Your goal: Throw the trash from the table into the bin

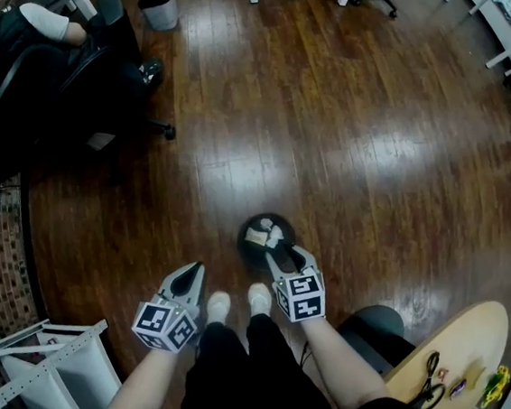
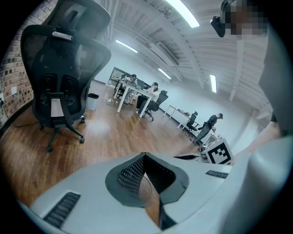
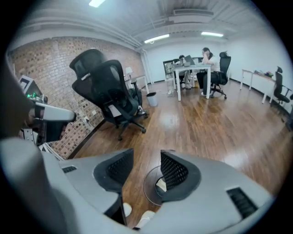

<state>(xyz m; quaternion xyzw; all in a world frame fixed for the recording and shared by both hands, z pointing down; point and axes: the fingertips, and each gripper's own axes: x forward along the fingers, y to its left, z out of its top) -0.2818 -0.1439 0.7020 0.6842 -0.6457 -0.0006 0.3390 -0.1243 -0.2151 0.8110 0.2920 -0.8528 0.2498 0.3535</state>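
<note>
A small round black bin [image 1: 265,238] stands on the wooden floor just ahead of the person's feet, with pale crumpled trash [image 1: 263,235] lying inside it. My right gripper [image 1: 284,253] hangs over the bin's near right rim, jaws apart and nothing between them. In the right gripper view the bin [image 3: 150,183] shows below the right gripper [image 3: 146,160], and a pale scrap [image 3: 161,185] peeks out beside one finger [image 3: 176,171]. My left gripper [image 1: 196,270] is held to the left of the bin, shut and empty. The left gripper [image 2: 145,159] looks out level across the office.
A round wooden table [image 1: 470,341] at the lower right carries scissors [image 1: 427,375] and small items. A black office chair [image 1: 63,88] stands at the left, a grey waste basket [image 1: 158,5] far back. A white rack [image 1: 62,360] is at the lower left. People sit at distant desks [image 3: 192,71].
</note>
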